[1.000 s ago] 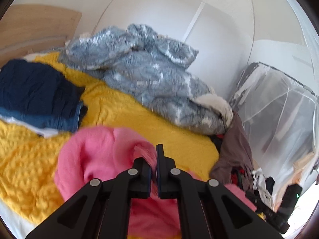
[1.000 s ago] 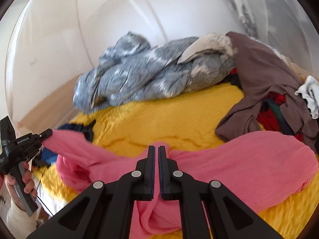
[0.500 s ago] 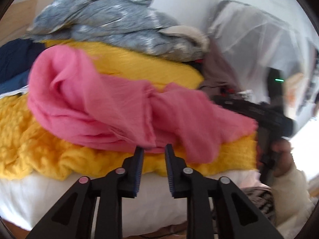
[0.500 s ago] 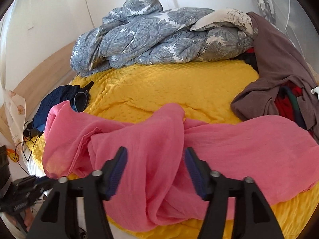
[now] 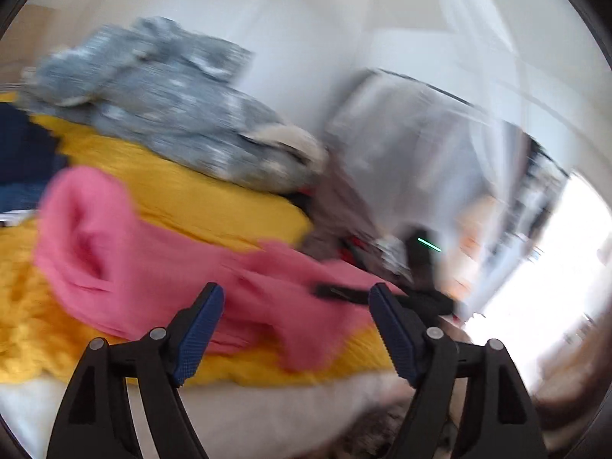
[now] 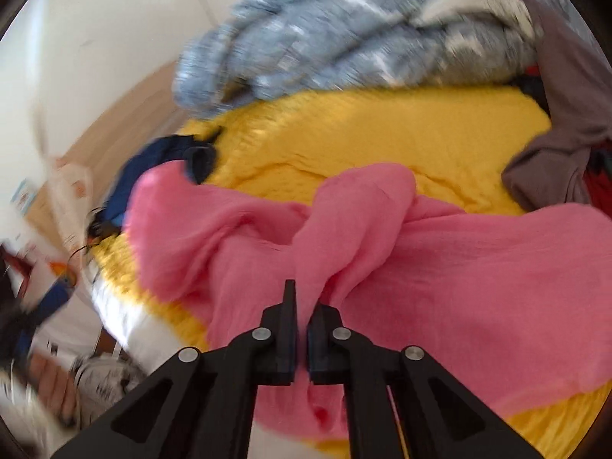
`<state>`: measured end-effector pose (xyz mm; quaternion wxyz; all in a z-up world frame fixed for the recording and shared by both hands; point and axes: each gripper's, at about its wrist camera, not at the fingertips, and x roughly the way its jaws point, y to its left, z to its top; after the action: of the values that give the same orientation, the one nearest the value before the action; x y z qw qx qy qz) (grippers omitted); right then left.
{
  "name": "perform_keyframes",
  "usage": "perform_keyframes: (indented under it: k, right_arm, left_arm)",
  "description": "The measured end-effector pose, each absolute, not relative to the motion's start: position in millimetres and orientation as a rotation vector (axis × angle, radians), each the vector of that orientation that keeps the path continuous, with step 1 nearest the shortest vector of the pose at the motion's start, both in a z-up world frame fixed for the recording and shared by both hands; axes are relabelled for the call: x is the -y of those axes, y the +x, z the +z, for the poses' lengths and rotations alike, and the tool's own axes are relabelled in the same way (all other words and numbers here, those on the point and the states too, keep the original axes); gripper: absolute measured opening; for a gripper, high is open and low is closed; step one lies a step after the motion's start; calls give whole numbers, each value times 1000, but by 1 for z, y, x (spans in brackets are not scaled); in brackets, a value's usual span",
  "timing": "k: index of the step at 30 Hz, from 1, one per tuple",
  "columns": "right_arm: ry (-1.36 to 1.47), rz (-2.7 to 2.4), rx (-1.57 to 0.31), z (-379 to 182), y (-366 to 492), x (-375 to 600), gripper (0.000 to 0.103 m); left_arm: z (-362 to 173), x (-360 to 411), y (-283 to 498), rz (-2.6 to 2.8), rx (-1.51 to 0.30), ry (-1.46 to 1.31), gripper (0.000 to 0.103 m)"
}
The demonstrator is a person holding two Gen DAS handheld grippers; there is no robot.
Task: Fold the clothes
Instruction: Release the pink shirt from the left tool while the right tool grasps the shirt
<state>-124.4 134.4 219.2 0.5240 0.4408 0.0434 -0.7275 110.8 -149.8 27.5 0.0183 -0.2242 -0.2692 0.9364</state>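
Crumpled pink cloth (image 6: pixel 440 252) on yellow blanket (image 6: pixel 382 134)

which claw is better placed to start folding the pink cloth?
Right. The right claw is shut on the pink cloth. The left claw is opening, nothing pinched, short of the cloth.

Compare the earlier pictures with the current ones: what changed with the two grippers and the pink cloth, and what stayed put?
The left gripper let go of the pink cloth and its jaws are opening, nothing between them. The right gripper opened, then shut on a bunched fold of it. The yellow blanket and grey duvet stayed put.
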Motion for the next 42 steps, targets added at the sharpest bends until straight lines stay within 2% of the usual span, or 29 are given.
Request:
perform_keyframes:
  k: [4,10,12,13,14,15,21,25,30,33,36,38,41,42]
  right_arm:
    - [994,-1693,-179,223,-92,-175,4]
    - [1123,-1715,-187,205,-89,-204,6]
    - [1137,-1723,-154,204,-94,-212,20]
    - [1144,-1738,-140,203,-96,-216,38]
    - [1151,-1756,-125,204,-99,-219,52]
    - [1157,-1774,-110,204,-102,-223,54]
    - [1089,-1866,53,218,-122,-245,54]
    - [1101,-1890,173,224,-148,-238,54]
    - [1260,-1894,228,201,-179,-212,54]
    - [1306,-1797,272,188,-187,-192,54]
    - [1305,-1753,211,184,-185,-172,53]
    - [1274,-1712,128,187,-174,-163,38]
    - [1206,-1665,-18,191,-146,-161,23]
    - [1187,-1646,-59,192,-137,-163,21]
  left_arm:
    - [23,176,105,3058,962,-758,80]
    - [31,177,86,3155,868,-807,80]
    - [33,178,79,3150,822,-829,81]
    - [35,177,74,3147,799,-836,81]
    - [38,175,68,3151,769,-839,81]
    - [40,174,62,3150,737,-842,81]
    - [38,156,6,3084,552,-1005,81]
    - [0,166,-48,2889,596,-1267,81]
    - [-45,167,-57,2596,775,-1422,80]
    - [-55,151,-51,2573,689,-1480,81]
    - [-68,138,-46,2573,598,-1590,81]
    - [-79,131,-39,2538,607,-1654,81]
    - [-85,117,-20,2512,580,-1686,81]
    - [-83,109,-10,2518,535,-1679,81]
